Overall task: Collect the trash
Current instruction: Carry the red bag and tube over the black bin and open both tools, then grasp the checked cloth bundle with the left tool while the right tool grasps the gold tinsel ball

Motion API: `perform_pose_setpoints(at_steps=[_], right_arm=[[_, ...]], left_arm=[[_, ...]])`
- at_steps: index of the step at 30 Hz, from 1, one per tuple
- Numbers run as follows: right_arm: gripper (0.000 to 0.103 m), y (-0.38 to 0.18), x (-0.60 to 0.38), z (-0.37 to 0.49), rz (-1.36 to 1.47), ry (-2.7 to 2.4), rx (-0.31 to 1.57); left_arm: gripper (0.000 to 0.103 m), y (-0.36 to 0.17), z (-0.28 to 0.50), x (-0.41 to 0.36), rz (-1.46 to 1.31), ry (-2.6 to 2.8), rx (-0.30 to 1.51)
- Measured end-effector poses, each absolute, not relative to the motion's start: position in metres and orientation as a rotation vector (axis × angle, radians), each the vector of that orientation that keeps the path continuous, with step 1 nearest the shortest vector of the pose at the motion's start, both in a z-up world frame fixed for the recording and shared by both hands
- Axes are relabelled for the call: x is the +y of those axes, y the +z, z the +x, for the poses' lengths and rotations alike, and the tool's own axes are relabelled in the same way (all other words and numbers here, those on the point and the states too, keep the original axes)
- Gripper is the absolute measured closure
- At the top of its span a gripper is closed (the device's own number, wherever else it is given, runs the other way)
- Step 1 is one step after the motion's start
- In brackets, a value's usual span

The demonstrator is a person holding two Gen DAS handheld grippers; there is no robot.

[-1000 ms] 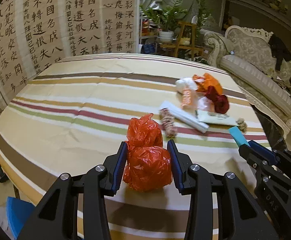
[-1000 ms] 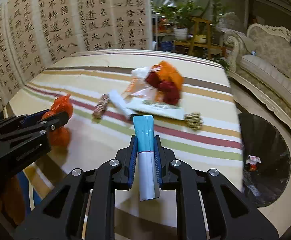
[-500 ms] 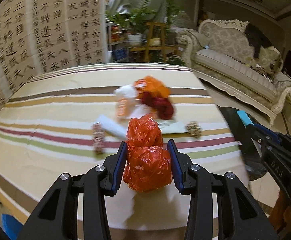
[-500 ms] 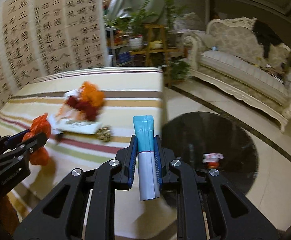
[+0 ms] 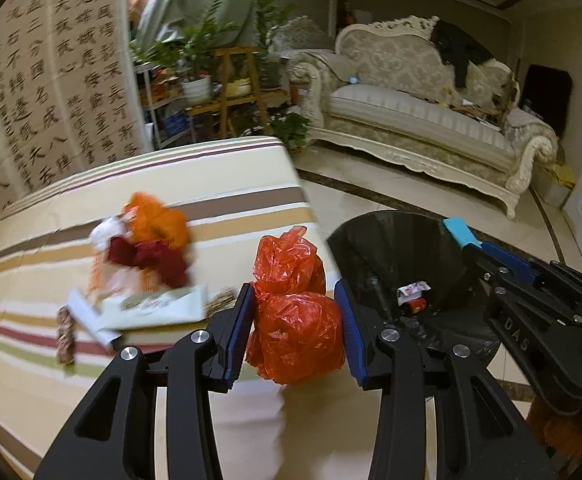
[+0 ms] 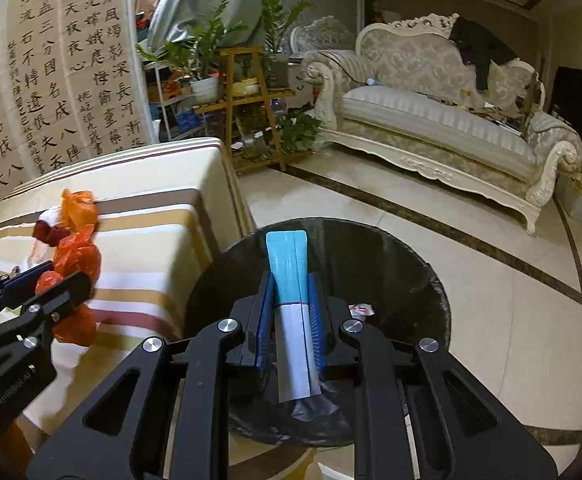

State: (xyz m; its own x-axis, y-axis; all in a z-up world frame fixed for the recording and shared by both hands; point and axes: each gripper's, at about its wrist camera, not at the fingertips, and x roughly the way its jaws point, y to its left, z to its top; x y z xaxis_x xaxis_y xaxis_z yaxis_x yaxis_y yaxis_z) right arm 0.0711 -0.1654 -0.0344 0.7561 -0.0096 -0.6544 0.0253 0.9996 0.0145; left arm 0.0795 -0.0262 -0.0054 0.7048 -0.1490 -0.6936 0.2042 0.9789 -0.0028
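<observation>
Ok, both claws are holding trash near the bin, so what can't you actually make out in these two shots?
- Trash pile on the table, left view: motion blur; single items unclear.
- Bin bottom, right view: hidden by the tube and right claw.
- Scrap in the bin, left view: too small to identify.
- Tube print, both views: unreadable.
- Orange bag underside, left view: hidden by the left claw.
</observation>
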Motion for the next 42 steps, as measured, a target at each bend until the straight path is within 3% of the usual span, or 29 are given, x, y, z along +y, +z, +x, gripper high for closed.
perform_pose_setpoints(at_steps=[17,18,20,21,28,30,42], right_arm=[[0.082,-0.05,-0.211,0.101,0.074,-0.07,0.745],[0.076,-0.051,-0.212,0.102,0.075,-0.072,0.745],[0.075,-0.052,-0.215,0.103,0.084,-0.082,0.747],[0.073,-0.052,-0.217,0.103,0.089,-0.086,0.748],[0.064,-0.048,-0.221,0.096,0.102,-0.103,0.737],[0.059,-0.045,-0.22,0.094,0.106,-0.106,0.734],[0.057,-0.036,-0.177,0.079,0.094,-0.024,0.73]], left_arm=[[0.061,-0.025,0.116,-0.09,0.172,-0.227,0.801],[0.06,-0.026,0.118,-0.09,0.174,-0.224,0.807],[0.051,-0.029,0.12,-0.091,0.175,-0.221,0.818],[0.044,-0.029,0.121,-0.09,0.169,-0.219,0.82],[0.031,-0.025,0.118,-0.082,0.143,-0.213,0.814],[0.03,-0.021,0.114,-0.076,0.135,-0.207,0.807],[0.028,-0.009,0.09,-0.011,0.079,-0.116,0.798]])
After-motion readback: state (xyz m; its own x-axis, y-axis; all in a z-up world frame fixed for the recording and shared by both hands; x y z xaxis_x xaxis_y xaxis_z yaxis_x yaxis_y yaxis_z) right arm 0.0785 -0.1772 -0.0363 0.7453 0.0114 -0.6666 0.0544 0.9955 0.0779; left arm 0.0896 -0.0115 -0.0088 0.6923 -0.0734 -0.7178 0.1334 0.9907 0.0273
